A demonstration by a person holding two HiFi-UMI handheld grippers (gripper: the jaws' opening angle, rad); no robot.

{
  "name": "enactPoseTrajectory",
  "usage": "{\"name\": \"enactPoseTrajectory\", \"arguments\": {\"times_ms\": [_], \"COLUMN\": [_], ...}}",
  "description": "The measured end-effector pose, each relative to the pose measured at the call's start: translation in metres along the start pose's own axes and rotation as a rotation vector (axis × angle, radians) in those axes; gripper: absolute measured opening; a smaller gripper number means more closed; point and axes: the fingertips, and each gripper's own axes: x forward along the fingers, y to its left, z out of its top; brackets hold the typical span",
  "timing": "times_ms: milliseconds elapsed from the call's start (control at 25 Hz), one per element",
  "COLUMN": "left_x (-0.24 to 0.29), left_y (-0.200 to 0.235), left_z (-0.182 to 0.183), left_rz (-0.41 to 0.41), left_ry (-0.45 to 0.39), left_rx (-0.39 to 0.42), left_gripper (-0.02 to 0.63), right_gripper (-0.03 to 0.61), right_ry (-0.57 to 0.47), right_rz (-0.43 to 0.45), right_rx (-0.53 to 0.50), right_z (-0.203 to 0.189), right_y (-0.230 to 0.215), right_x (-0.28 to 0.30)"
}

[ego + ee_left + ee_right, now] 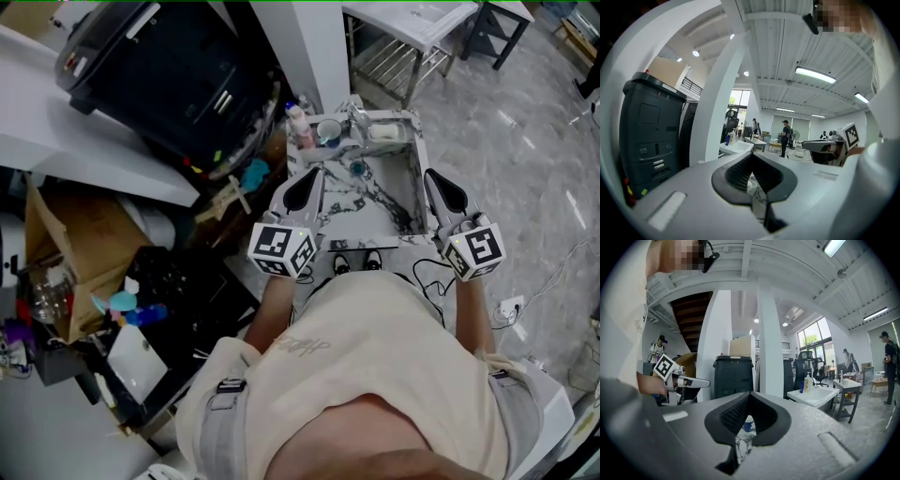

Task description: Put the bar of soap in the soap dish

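A small marble-patterned sink counter [370,220] stands in front of me in the head view. A pale rectangular soap dish [386,132] sits at its back right corner; I cannot tell whether a bar lies in it. My left gripper [305,187] hovers over the counter's left edge, and my right gripper [445,192] over its right edge. Both point level and away from me, shut with nothing held. In the left gripper view the jaws [752,180] meet on nothing. The right gripper view shows its jaws [743,427] shut and empty, a blue-and-white cup [748,424] beyond them.
A pink bottle [300,127], a cup [329,129] and a faucet [356,117] stand along the counter's back edge. A large black bin [169,75] and cardboard boxes [80,234] crowd the left. A white table [412,23] stands behind; marble floor [534,159] lies to the right.
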Motion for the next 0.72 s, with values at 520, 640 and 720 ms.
{"name": "enactPoseTrajectory", "arguments": {"times_ms": [520, 640, 720], "left_x": [0.0, -0.001, -0.002], "left_y": [-0.009, -0.01, -0.009], "left_z": [-0.007, -0.008, -0.007], "left_rz": [-0.022, -0.023, -0.021], "left_ry": [0.015, 0.017, 0.016], "left_rx": [-0.007, -0.01, -0.011], "left_gripper": [0.017, 0.017, 0.017], "right_gripper": [0.002, 0.002, 0.002], "right_ry": [0.034, 0.037, 0.039], "right_rz": [-0.011, -0.016, -0.017], "right_rx": [-0.01, -0.011, -0.016], "right_z": [-0.008, -0.008, -0.007], "right_y": [0.002, 0.002, 0.003], "right_x": [-0.01, -0.011, -0.011]}}
